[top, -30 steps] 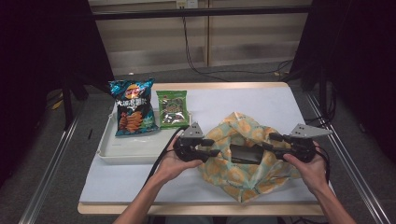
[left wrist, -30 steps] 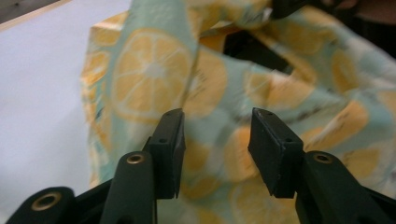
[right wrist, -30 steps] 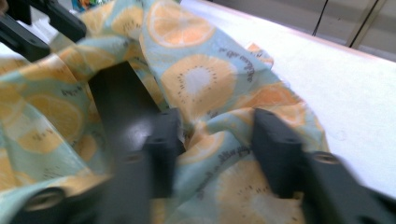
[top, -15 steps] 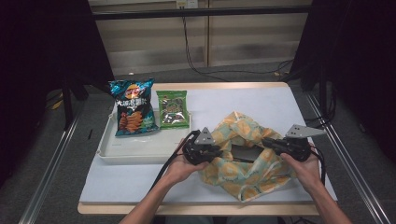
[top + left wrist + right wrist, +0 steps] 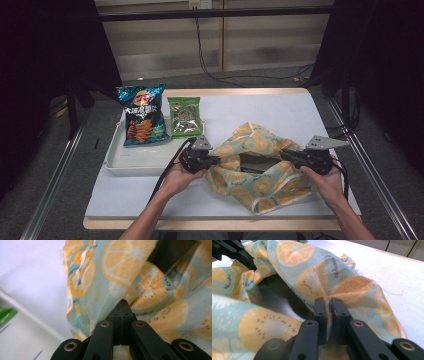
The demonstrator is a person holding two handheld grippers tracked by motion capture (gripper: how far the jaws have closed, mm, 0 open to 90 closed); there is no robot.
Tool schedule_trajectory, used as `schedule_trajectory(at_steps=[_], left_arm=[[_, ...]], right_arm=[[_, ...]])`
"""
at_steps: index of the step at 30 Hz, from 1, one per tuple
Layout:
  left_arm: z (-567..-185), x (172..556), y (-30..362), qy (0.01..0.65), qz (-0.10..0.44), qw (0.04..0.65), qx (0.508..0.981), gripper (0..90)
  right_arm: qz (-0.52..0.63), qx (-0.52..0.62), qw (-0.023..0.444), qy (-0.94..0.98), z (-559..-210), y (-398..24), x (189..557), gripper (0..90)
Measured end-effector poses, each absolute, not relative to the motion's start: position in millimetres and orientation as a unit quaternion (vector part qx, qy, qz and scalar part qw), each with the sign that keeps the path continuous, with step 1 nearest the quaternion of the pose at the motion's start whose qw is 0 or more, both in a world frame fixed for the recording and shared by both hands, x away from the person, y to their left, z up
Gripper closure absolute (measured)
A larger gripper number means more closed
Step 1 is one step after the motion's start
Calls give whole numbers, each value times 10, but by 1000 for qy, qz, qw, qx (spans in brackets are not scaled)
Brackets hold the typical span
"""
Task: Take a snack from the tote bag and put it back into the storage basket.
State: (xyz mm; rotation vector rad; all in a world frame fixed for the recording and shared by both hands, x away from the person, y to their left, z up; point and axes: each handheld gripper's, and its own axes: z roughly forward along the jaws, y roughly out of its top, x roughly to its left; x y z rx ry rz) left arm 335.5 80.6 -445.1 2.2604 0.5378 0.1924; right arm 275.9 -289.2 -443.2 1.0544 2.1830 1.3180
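Your left gripper (image 5: 216, 161) has just clenched onto the left rim of the fruit-print bag (image 5: 260, 185), near the table's (image 5: 280, 107) front edge. Your right gripper (image 5: 286, 155) pinches the bag's right rim, its jaws having just been closing on the cloth.

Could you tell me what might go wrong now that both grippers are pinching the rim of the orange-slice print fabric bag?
1. The left gripper and right gripper each clamp only a thin edge of the orange-slice print fabric bag, so pulling the mouth wider could let the cloth slip out.
2. The left gripper sits close to the white plastic tray; a sideways tug might bump it.
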Motion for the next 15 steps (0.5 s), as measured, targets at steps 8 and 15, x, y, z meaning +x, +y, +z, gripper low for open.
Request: schedule_trajectory(at_steps=[8,15], left_arm=[[-4547,3400,857,227,56,389,891,900],[-4412,3334,885,219,42,435,872,821]], right_arm=[[469,375,186,778,-4449,-2911,2728,781],[479,367,185,776,-4408,-2899,2693,724]])
